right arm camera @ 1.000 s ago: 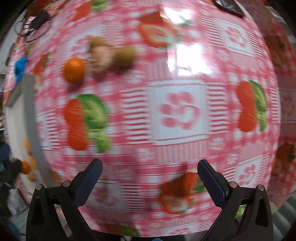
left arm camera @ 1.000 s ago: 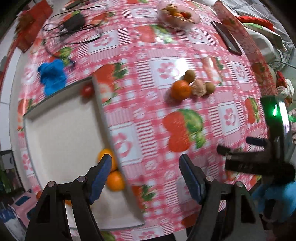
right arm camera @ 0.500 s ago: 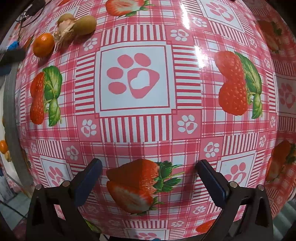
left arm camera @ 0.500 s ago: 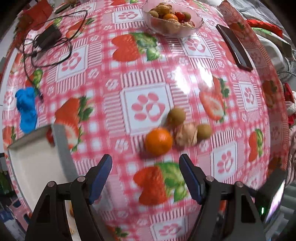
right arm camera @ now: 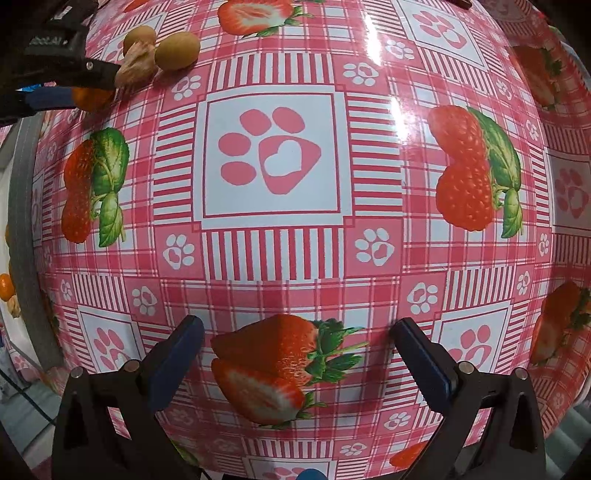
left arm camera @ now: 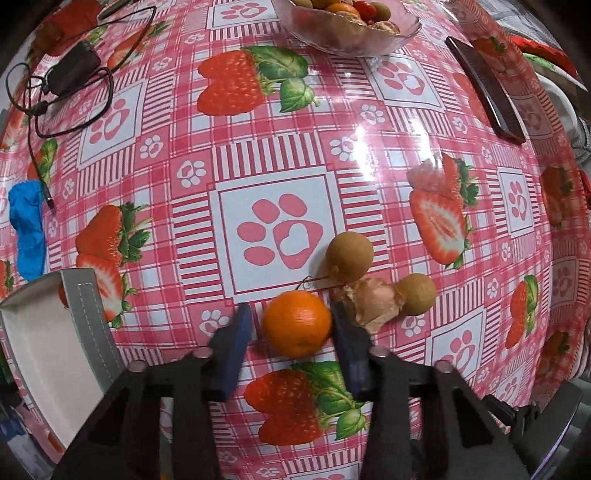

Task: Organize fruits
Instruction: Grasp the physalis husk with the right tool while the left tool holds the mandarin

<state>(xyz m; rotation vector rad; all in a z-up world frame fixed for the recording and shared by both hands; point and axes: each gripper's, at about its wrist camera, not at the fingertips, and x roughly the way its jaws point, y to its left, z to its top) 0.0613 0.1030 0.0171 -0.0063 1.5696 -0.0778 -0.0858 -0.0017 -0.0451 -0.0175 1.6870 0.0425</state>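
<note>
Orange and round, the mandarin point(left arm camera: 297, 323) sits on the bench point(left arm camera: 266, 177) between the blue pads of our left gripper point(left arm camera: 291, 325). Its jaws are closing around the mandarin: the right pad looks to touch it, while a sliver of cloth shows at the left pad. Just right of the mandarin lies a crumpled brown husk point(left arm camera: 373, 301), with two tan round fruits point(left arm camera: 349, 254) touching it, one behind and one further right. Well left of the mandarin is the white tray point(left arm camera: 44, 354); far behind it stands a glass bowl point(left arm camera: 351, 29) of mixed fruit. Our right gripper point(right arm camera: 295, 354) hangs well right of the mandarin, jaws spread wide over bare cloth, nothing between them.
</note>
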